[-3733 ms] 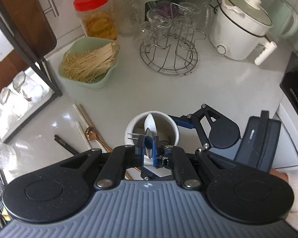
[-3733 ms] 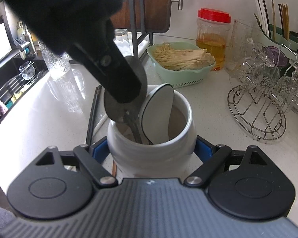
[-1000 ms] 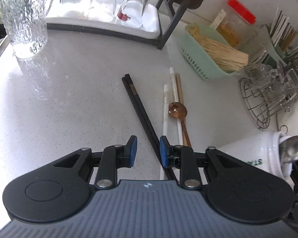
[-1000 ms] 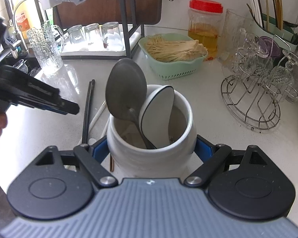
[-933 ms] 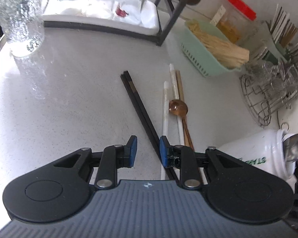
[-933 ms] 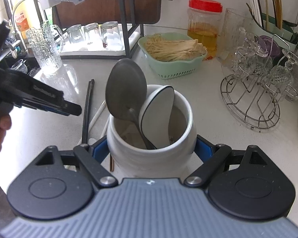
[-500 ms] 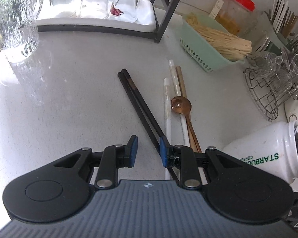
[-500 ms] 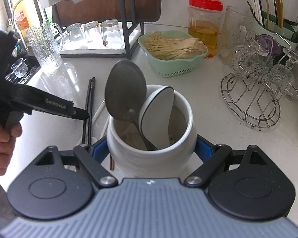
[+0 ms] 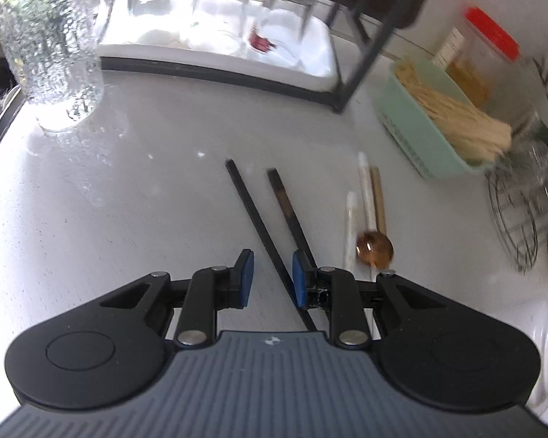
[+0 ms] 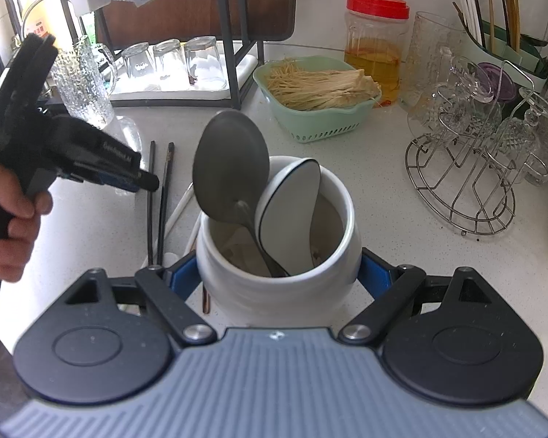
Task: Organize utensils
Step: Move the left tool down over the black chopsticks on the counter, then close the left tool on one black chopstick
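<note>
My right gripper is shut on the white ceramic utensil holder, which holds a metal spoon and a white ceramic spoon. My left gripper is open, low over the counter. One black chopstick runs between its pads; the second black chopstick passes by the right pad. White chopsticks, a tan chopstick and a copper spoon lie to the right. The left gripper also shows in the right wrist view.
A textured glass jug stands at the far left. A black rack with upturned glasses is behind. A green basket of noodles, a red-lidded jar and a wire glass stand sit to the right.
My left gripper has moved forward and down over the black chopsticks, which have spread apart. The right gripper still holds the holder in place.
</note>
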Motion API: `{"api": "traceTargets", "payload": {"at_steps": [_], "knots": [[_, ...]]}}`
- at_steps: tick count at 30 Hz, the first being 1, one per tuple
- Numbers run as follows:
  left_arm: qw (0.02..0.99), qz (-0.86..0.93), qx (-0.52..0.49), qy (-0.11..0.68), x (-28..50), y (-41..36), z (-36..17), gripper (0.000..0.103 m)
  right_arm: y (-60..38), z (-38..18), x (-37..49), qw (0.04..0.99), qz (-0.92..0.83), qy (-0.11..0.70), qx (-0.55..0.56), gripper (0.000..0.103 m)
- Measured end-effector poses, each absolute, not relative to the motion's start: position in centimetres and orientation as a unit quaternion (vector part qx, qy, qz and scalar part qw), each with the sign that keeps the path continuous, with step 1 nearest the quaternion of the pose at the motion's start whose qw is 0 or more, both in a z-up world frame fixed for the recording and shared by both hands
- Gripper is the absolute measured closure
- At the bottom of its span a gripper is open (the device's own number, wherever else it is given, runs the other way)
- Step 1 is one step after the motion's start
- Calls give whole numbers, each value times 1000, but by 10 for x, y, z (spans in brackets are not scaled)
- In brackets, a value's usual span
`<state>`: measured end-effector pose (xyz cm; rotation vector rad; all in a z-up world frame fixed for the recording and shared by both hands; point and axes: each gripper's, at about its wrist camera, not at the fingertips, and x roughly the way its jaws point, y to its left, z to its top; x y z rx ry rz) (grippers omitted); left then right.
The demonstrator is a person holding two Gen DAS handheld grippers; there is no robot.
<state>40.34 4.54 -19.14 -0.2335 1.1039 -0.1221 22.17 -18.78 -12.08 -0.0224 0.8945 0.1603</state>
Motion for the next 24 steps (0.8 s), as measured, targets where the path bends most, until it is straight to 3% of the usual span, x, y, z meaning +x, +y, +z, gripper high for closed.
{"api": "traceTargets", "payload": {"at_steps": [12,18,24], "knots": [[843,-16,-116,525,441,42,-190,76,-187,-120,221,899,71,432,-8,13],[843,-7,-73,533,455,30,-190,92,-187,-120,221,899,69,432,-7,12],[841,-7,-47,539,465,21,-190,92,-188,-120,221,899,69,433,-7,12]]}}
